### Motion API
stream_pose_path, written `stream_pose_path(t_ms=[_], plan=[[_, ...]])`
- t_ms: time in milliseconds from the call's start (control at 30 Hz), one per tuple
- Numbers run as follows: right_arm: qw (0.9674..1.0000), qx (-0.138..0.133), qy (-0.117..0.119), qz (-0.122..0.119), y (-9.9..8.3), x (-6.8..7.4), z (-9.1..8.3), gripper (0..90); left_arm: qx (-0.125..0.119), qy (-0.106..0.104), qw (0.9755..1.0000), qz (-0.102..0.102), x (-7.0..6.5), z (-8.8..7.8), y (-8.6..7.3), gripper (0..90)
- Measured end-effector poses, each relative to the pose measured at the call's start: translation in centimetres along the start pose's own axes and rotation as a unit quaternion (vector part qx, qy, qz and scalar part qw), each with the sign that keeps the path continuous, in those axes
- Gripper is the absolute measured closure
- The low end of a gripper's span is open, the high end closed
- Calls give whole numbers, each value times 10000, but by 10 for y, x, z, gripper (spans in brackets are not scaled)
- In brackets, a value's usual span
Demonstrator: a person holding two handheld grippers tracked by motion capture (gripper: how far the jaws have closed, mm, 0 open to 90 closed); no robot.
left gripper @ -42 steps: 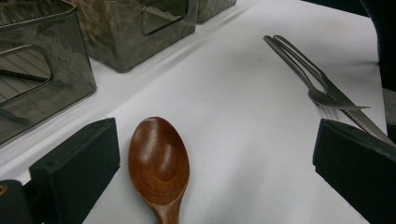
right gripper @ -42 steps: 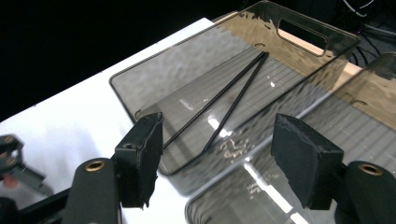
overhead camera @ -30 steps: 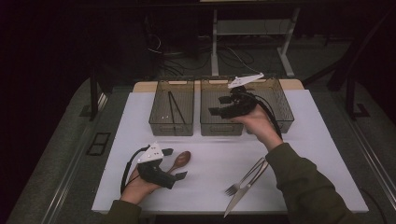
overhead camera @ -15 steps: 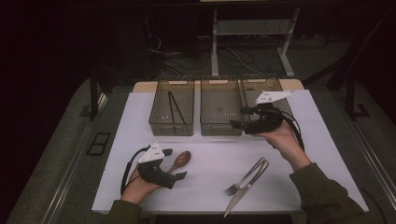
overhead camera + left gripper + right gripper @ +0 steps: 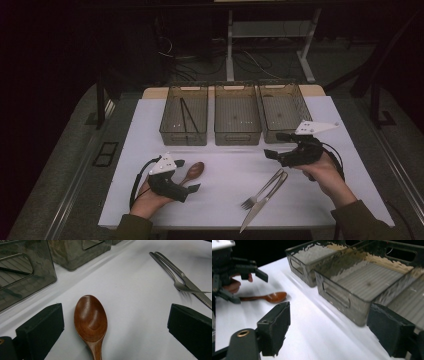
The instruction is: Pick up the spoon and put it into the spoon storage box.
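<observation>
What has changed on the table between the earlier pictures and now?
The right gripper came back from over the right bin towards the fork and knife; its empty jaws have just been opening. The left gripper stayed open around the wooden spoon. Bins and cutlery did not move.

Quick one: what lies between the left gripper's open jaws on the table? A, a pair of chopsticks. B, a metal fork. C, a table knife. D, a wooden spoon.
D: in the left gripper view the wooden spoon lies bowl-up between the open jaws of the left gripper, while the fork and knife lie off to the side.
</observation>
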State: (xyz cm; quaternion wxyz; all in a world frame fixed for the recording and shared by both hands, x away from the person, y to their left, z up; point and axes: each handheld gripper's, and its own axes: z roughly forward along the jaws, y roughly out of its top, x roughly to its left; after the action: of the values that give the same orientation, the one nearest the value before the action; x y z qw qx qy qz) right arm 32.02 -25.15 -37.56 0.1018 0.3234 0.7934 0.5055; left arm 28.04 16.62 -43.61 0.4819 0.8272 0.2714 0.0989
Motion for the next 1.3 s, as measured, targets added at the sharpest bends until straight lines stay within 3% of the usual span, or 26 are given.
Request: stream_pose_path(t_ms=[167, 367, 500, 700, 867, 1300], plan=[[9996, -167, -178, 133, -21, 0, -10, 180, 2, -13, 10000, 8, 0, 1, 0, 0], [9990, -143, -272, 314, -40, -4, -23, 176, -1, -22, 10000, 8, 0, 2, 1, 0], [9979, -119, -531, 338, -57, 0, -29, 176, -18, -36, 10000, 31, -1, 2, 3, 0], [9975, -35, -548, 451, -75, 2, -35, 175, 7, -12, 10000, 91, -3, 3, 5, 0], [9962, 164, -751, 397, -86, 7, -36, 150, 24, 8, 9999, 143, -2, 4, 9, 2], [9961, 399, -749, 223, -91, 14, -31, 150, 100, 197, 9997, 77, 13, 7, 21, 225]])
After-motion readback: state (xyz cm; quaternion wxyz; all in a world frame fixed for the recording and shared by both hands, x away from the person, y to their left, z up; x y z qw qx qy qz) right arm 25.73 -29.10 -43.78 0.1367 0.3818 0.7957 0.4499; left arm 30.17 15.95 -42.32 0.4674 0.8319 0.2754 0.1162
